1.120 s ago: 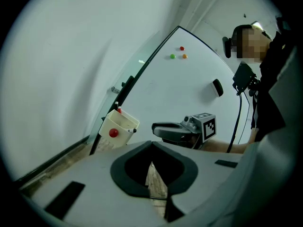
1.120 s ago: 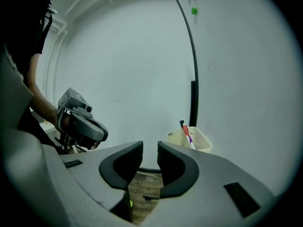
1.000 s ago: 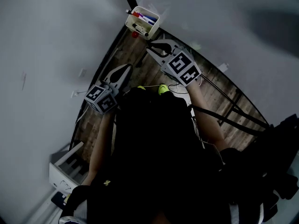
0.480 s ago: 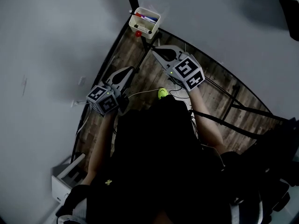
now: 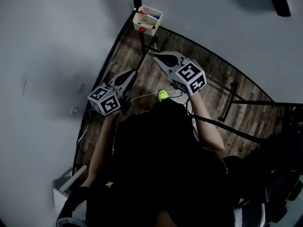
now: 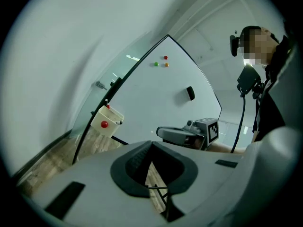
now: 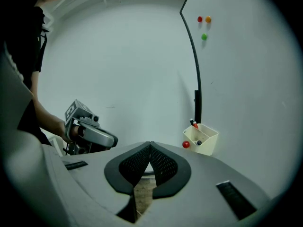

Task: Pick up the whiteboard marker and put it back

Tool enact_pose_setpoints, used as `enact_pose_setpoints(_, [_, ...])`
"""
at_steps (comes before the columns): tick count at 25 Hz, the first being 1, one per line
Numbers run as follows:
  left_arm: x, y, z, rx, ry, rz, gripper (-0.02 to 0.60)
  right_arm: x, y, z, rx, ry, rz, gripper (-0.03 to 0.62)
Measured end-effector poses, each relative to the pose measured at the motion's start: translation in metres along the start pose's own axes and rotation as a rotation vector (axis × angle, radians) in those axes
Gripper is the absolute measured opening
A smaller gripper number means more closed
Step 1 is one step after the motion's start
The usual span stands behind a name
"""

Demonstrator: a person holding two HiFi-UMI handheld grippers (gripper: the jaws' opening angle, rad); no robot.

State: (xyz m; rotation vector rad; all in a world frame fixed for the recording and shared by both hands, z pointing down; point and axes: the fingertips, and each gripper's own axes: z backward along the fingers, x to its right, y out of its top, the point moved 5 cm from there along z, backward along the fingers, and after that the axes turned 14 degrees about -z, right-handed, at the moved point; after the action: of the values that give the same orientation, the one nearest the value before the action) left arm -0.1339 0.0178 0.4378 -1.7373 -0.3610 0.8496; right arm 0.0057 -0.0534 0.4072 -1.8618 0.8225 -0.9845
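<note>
The right gripper (image 7: 150, 145) and the left gripper (image 6: 151, 143) both have their jaws pressed together, with nothing between them. The whiteboard marker (image 7: 194, 124) stands in the holder (image 7: 202, 141), ahead of the right gripper and slightly to its right. If the gripper arrives there with its jaws not yet opened, it could knock the holder.

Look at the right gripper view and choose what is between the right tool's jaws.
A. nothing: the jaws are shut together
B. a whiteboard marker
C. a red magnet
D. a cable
A: the right tool shows its two pads meeting at the tips with nothing between them, while the markers stand in the cream tray.
</note>
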Motion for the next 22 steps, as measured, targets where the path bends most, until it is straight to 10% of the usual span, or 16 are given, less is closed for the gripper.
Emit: enact_pose_setpoints(22, [0.074,-0.058,0.112,0.024,-0.112,0.040,0.018,-0.148,-0.090,0.057,0.056,-0.138,-0.135,0.006])
